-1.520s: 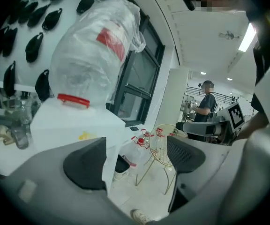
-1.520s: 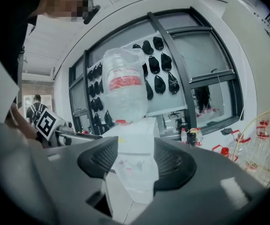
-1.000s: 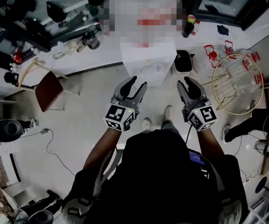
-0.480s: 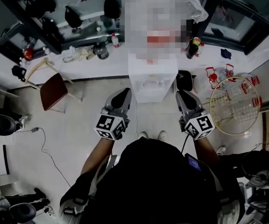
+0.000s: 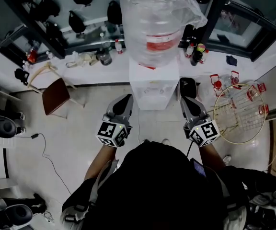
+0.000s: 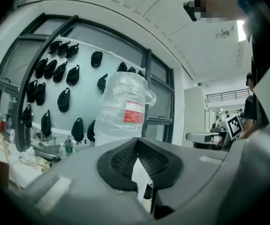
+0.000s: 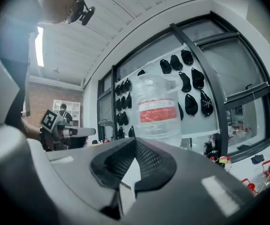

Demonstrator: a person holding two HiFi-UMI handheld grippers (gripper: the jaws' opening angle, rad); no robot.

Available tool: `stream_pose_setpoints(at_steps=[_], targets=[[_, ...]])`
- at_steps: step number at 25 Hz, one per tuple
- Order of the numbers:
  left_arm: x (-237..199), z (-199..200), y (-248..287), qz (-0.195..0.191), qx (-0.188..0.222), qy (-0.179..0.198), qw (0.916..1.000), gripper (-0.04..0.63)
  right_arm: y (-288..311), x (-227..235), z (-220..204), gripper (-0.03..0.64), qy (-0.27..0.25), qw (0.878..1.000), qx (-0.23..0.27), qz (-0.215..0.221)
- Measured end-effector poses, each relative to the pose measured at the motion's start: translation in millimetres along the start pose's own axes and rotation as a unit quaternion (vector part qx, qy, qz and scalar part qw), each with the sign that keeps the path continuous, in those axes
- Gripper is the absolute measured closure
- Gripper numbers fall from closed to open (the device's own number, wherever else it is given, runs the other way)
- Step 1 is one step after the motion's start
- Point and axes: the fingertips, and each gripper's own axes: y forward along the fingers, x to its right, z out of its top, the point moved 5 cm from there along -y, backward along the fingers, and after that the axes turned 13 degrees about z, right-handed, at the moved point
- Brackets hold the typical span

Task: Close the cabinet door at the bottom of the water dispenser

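Two shut grippers, and a door I can't see

Head view: I hold both grippers up in front of the water dispenser. The left gripper is off its left corner and the right gripper off its right, and neither touches it. The dispenser stands upright against the back surface, long axis vertical, front toward me, with the plastic-wrapped bottle on top. The cabinet door sits low on that front. From this steep angle it is hidden, so I cannot tell how far open it is.

Left gripper view: the left gripper has just been closing its fingers. They now meet tip to tip with nothing between them, aimed toward the bottle.

Right gripper view: the right gripper is the same, fingers just closed together and empty, with the bottle ahead.

What could go wrong: my fingers look to be well above the door. A push up here would likely rock the top-heavy dispenser and shut nothing. On the way down, my right gripper could catch the wire rack standing near it.
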Motion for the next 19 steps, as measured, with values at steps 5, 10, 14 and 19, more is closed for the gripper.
stream_pose_setpoints(at_steps=[5, 10, 14, 19], targets=[[9, 2, 6, -0.001, 0.006, 0.002, 1.0000, 0.589, 4, -1, 4, 0.612, 0.003, 1.000, 0.003, 0.014], [19, -3, 10, -0.001, 0.008, 0.004, 1.0000, 0.589, 1, 2, 6, 0.612, 0.007, 1.000, 0.004, 0.021], [24, -10, 12, -0.009, -0.009, 0.003, 0.9999, 0.589, -1, 6, 2, 0.612, 0.013, 1.000, -0.001, 0.019], [31, -16, 18, -0.014, -0.023, 0.004, 0.9996, 0.589, -9, 22, -10, 0.612, 0.013, 1.000, -0.005, 0.010]])
